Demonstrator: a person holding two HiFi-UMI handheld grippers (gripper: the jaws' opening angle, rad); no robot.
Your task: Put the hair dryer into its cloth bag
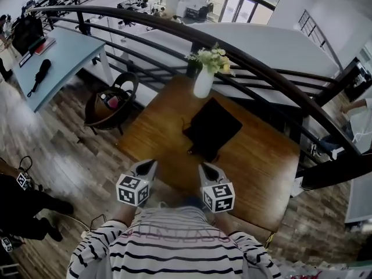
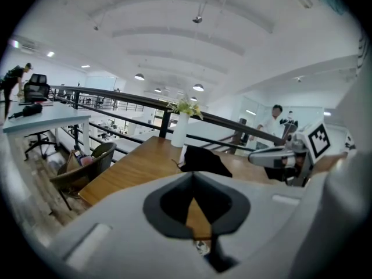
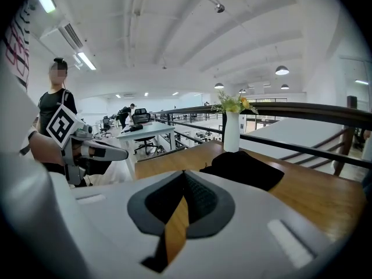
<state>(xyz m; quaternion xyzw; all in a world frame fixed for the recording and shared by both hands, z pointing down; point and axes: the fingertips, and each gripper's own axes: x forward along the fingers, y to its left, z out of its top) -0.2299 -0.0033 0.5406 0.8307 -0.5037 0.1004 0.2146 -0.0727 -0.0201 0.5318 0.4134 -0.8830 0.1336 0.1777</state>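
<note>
Bag (image 1: 212, 128) on worktop (image 1: 264, 176), no dryer in view. We hold left gripper (image 1: 150, 165) and right gripper (image 1: 204, 168) closed, empty, short of it: dryer bagged or elsewhere.

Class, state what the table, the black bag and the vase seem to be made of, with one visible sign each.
Table: wood or veneer, satin finish; brown grain streaks show.
Black bag: probably cloth, matte; it slumps with soft, uneven edges.
Vase: likely glazed ceramic, perhaps plastic; smooth, opaque white.
</note>
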